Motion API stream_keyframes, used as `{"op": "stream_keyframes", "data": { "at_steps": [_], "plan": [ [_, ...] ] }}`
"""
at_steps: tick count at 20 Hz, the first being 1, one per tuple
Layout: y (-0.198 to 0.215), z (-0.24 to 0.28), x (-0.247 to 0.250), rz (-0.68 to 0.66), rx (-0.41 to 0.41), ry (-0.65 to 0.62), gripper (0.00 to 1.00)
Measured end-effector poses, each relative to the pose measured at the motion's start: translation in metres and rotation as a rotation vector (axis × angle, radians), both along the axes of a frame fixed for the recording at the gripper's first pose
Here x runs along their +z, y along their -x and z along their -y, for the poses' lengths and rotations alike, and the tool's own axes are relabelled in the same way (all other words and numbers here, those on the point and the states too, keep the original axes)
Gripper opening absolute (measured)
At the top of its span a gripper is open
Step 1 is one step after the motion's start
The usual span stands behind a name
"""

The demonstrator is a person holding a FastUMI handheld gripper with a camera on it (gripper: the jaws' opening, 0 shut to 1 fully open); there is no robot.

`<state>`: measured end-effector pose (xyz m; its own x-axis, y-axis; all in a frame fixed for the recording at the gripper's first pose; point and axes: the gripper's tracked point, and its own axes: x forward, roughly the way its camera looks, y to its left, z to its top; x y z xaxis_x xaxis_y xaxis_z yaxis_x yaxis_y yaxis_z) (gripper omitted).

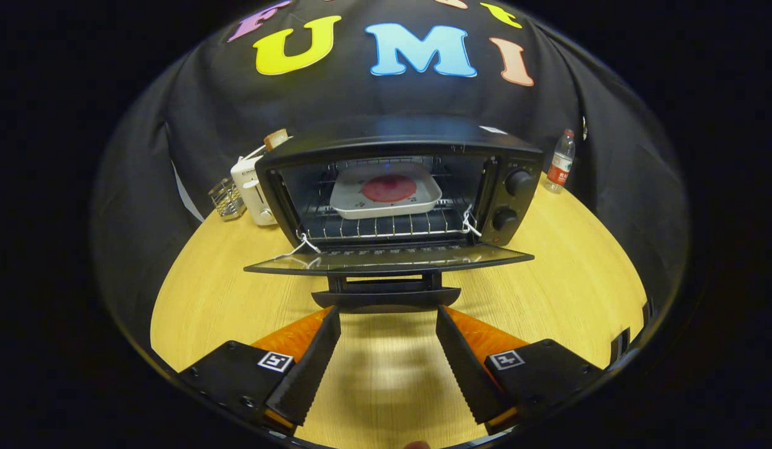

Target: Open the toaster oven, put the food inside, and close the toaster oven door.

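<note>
The worktop (pixel 548 293) is pale wood, rounded along its far edge. The oven (pixel 398 187) stands toward the far edge at its middle, with its door (pixel 386 259) dropped flat and open toward the near edge. Two knobs sit one above the other on the oven's right panel. White cord is tied at both front corners of the rack (pixel 386 226). On the rack, well inside the oven, rests a white tray (pixel 348 202) holding the food (pixel 389 188), a flat round reddish slice; what kind of food it is cannot be made out through the dim interior. A white toaster (pixel 254 190) stands just left of the oven, with a small wire basket (pixel 226 198) beside it at the far left edge; its contents are too small to tell. A bottle (pixel 560 161) stands upright near the far right edge, apart from the oven. The tongs (pixel 388 310) are released, fingers spread wide and grasping nothing, their tips just below the door's handle (pixel 386 295), one at each end.
</note>
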<state>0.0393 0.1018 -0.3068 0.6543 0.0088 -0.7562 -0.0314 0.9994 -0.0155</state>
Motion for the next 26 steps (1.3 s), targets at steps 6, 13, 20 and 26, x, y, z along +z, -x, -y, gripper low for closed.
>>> {"op": "stream_keyframes", "data": {
  "at_steps": [6,13,20,26],
  "plan": [
    [-0.018,-0.002,0.025,0.093,0.023,0.009,0.98],
    [-0.025,0.002,0.068,0.244,0.04,0.008,0.98],
    [-0.012,0.017,0.144,0.471,0.068,-0.002,0.98],
    [0.024,0.049,0.194,0.575,0.057,-0.013,0.98]
  ]
}}
